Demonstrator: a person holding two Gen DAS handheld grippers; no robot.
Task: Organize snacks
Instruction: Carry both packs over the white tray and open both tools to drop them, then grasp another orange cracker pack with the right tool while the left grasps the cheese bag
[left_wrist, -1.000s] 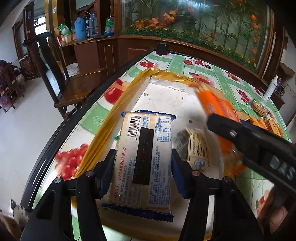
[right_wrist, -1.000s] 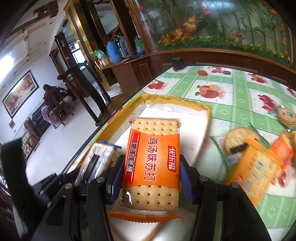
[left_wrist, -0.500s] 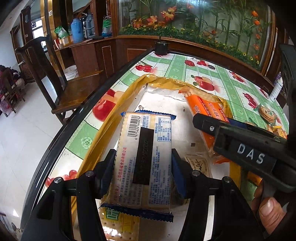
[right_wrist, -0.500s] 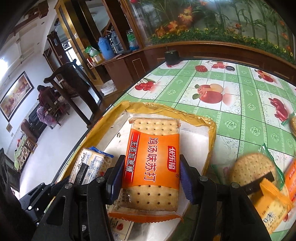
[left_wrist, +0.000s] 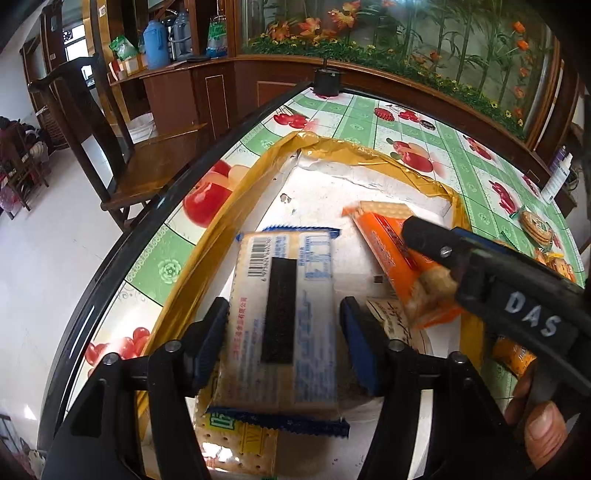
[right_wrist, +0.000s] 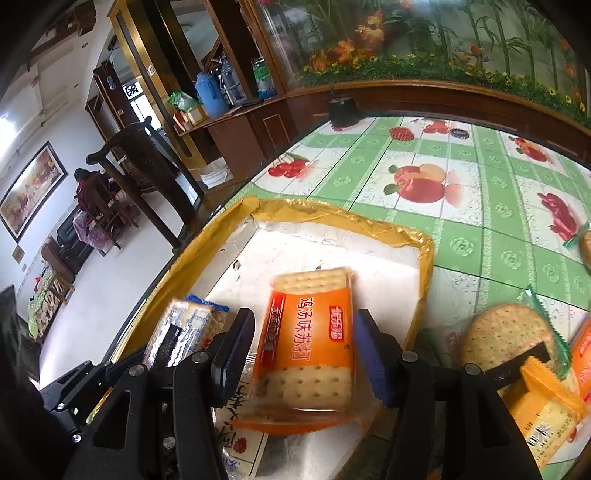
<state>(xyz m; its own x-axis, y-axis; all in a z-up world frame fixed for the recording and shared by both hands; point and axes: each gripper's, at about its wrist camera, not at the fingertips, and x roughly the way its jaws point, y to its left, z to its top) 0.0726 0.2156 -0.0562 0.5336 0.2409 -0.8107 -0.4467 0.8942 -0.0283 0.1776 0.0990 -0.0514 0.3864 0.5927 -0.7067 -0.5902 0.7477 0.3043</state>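
Note:
A shallow tray (left_wrist: 207, 243) with a gold taped rim and white floor lies on the fruit-print table; it also shows in the right wrist view (right_wrist: 424, 258). My left gripper (left_wrist: 282, 332) has opened; the blue-and-white cracker pack (left_wrist: 284, 310) sits loose between its fingers over the tray. My right gripper (right_wrist: 303, 354) has opened too; the orange cracker pack (right_wrist: 306, 350) tilts between its fingers above the tray floor. The orange pack (left_wrist: 391, 251) and right gripper also appear in the left wrist view.
A yellow cracker pack (left_wrist: 236, 443) and a printed packet (left_wrist: 391, 317) lie in the tray. Loose snacks lie right of the tray: a round cracker pack (right_wrist: 506, 339), orange packs (right_wrist: 546, 410). A wooden chair (left_wrist: 110, 147) stands by the table's left edge.
Both grippers moved forward and lower over the tray, then opened. The blue pack and the orange pack have come loose and tilted between the fingers.

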